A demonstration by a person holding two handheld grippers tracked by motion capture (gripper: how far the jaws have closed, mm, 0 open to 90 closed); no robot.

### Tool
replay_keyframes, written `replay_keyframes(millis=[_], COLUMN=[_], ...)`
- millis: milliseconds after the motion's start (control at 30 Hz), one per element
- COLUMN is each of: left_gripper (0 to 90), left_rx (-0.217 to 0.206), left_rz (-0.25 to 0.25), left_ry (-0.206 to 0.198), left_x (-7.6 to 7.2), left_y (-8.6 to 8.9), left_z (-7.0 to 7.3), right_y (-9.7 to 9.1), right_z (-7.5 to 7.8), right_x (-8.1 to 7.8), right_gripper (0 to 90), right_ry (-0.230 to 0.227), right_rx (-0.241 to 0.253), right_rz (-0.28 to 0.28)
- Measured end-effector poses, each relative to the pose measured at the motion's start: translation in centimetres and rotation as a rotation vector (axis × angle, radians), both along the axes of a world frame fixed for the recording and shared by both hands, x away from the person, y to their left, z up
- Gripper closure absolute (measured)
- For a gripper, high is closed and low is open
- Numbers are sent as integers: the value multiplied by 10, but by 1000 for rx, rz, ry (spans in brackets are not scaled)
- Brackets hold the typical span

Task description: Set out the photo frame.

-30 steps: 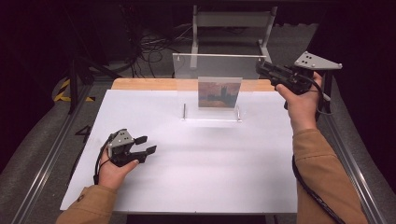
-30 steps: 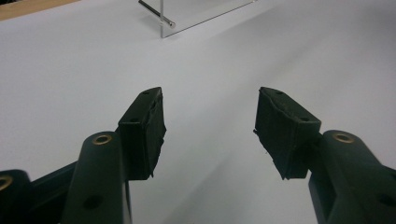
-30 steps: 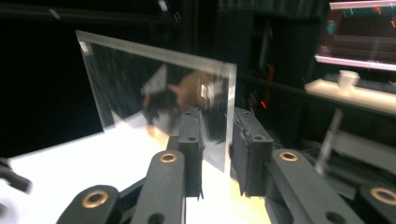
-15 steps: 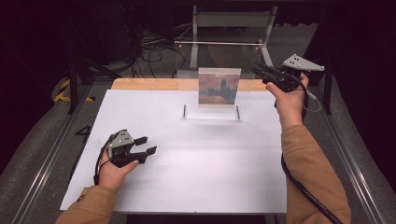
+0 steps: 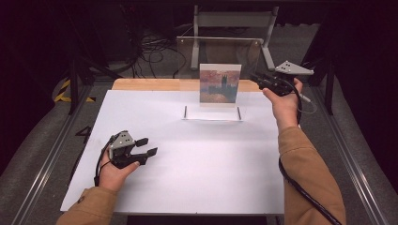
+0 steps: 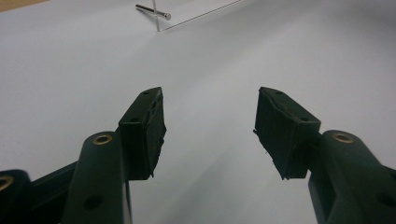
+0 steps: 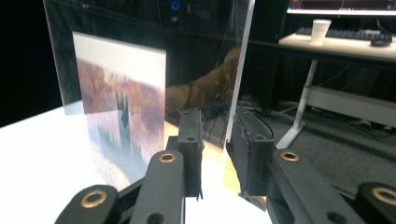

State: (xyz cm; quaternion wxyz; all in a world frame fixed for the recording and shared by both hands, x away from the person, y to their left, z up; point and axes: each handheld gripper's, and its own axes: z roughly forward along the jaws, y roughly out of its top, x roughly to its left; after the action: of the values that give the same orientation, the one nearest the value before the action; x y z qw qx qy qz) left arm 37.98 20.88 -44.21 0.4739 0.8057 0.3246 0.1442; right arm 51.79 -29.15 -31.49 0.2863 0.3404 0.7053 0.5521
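Up at the far right of the white table [image 5: 187, 187], the right gripper [image 7: 215, 140] has its two jaws clamped on the edge of one clear acrylic pane [image 7: 154, 51], which carries a single printed picture [image 5: 220, 84] and hangs upright just above the one clear base [image 5: 212, 116] with its two metal pins. Nearer the front left, the left gripper [image 6: 209, 126] rests low over the bare tabletop, jaws spread wide and holding nothing.
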Motion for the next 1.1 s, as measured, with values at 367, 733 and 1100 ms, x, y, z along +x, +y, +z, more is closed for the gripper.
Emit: replay_keyframes(millis=[367, 733, 1100], left_gripper=[427, 427, 425], left_rx=[7, 5, 12], left_rz=[1, -5, -18], left_ry=[-2, 9, -1], left_x=[1, 0, 0], left_y=[0, -2, -8], left_z=[-1, 0, 2], right_y=[-1, -12, -27], right_z=[-26, -36, -40], right_x=[8, -4, -22], right_gripper=[742, 723, 723], right_ry=[56, 55, 69], right_rx=[-6, 10, -42], right_rz=[-9, -12, 16])
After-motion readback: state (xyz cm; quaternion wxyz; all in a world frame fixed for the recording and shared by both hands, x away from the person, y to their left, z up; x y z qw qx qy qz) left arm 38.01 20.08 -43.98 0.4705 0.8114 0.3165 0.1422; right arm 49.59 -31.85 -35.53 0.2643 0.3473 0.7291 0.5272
